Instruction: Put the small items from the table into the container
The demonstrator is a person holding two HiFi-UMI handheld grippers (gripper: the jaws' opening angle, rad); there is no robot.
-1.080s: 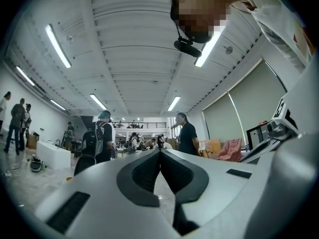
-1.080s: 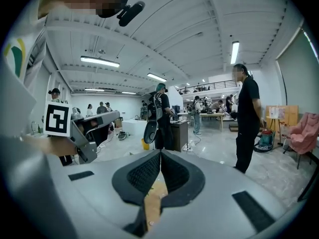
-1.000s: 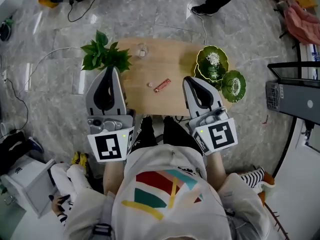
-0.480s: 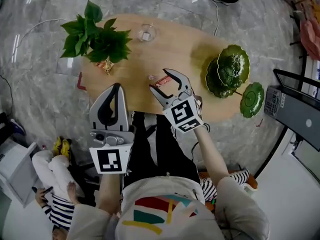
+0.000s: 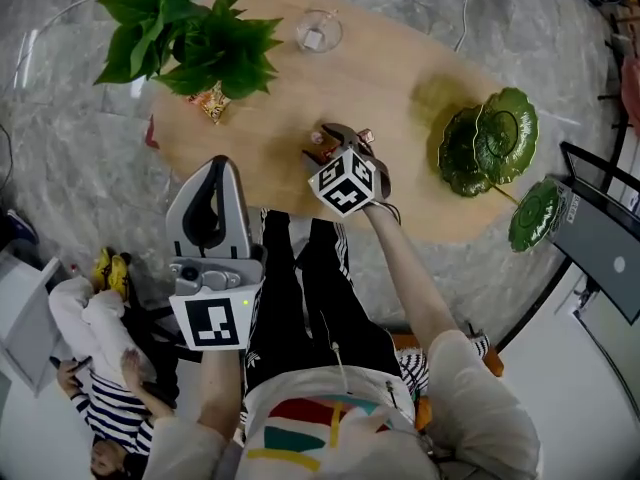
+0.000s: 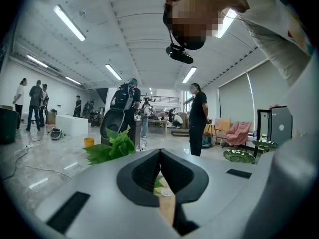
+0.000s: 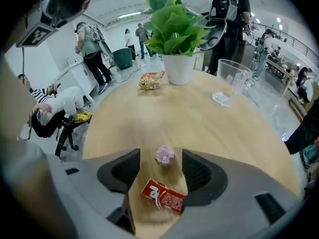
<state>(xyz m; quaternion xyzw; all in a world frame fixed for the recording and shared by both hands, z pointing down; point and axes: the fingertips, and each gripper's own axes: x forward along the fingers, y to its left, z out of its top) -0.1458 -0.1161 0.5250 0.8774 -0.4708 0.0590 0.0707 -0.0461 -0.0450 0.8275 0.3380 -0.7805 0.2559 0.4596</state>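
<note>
Right claw gaping, straddling red packet and pink candy by table's near edge. Left claw hovering, jaws together, empty. Packet looking light, thin, crinkly: pinching across its 2 long sides seeming best.

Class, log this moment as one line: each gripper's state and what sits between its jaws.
left gripper: shut, empty | right gripper: open, red packet and small pink item between jaws
</note>
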